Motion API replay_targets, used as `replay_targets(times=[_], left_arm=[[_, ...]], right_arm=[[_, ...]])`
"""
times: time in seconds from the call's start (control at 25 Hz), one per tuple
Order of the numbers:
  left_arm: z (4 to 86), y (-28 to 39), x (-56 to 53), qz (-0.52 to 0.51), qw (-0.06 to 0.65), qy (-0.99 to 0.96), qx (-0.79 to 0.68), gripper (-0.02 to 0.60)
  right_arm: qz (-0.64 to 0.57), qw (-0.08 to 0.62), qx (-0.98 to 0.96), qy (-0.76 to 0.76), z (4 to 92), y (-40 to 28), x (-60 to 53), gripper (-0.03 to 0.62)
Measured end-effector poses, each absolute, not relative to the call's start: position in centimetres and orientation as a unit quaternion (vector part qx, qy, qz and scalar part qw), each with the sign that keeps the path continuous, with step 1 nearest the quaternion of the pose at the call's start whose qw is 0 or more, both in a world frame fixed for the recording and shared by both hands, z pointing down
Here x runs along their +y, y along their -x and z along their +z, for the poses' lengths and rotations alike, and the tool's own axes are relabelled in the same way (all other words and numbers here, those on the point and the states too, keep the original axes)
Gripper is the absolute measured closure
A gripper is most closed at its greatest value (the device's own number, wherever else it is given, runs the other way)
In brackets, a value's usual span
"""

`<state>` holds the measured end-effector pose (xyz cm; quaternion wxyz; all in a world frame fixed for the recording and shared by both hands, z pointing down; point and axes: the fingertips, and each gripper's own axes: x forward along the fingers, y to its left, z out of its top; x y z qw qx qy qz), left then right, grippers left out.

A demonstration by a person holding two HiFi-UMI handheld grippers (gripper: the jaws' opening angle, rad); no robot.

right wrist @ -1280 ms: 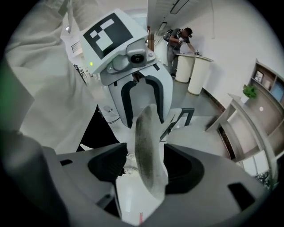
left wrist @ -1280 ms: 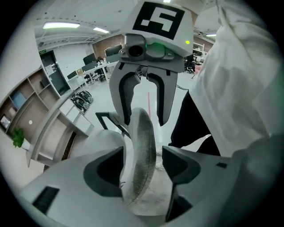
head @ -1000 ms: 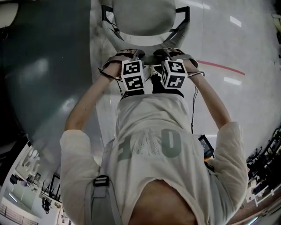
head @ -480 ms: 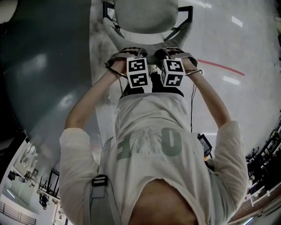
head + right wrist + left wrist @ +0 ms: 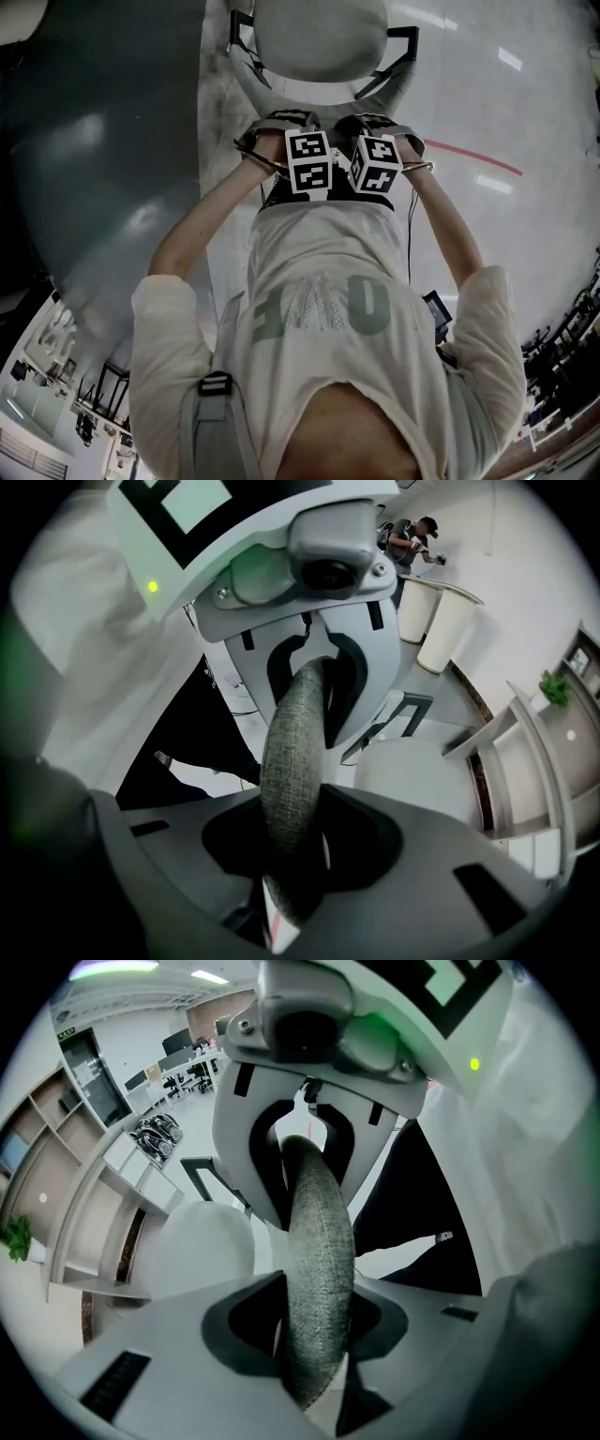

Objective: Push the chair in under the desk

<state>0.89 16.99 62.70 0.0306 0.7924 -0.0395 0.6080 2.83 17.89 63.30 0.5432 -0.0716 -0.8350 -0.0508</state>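
Observation:
The chair's pale grey seat (image 5: 319, 37) is at the top of the head view, beside the dark round desk (image 5: 94, 169). Both grippers sit side by side on the top rim of the chair's backrest. My left gripper (image 5: 291, 122) has its jaws closing on the rough grey fabric rim (image 5: 319, 1260), which fills the gap between them. My right gripper (image 5: 364, 122) closes the same way on the rim (image 5: 292, 771). Each gripper view shows the other gripper facing it along the rim. In the head view the marker cubes hide the jaws.
The chair's black armrests (image 5: 401, 39) flank the seat. A red line (image 5: 473, 155) crosses the pale floor on the right. Shelving (image 5: 89, 1204) stands to the left gripper's side. White bins (image 5: 436, 621) and a person (image 5: 412, 536) are far off.
Both grippers have shifted slightly right and up in the head view, drawing closer together on the backrest rim. The chair seat sits a little farther up the frame.

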Motion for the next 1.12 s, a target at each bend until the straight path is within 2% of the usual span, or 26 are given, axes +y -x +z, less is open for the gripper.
replay_targets(times=[0.44,1.12], left_arm=[[63.0,1.4,11.5,0.620,0.023,-0.783,-0.055,0.448],[62.9,0.5,-1.5,0.609,0.003,-0.790,-0.062,0.454]], right_arm=[[-0.054,0.541,-0.838,0.049,63.5,-0.6,12.5,0.496],[-0.059,0.533,-0.844,0.027,63.2,-1.4,-0.6,0.496]])
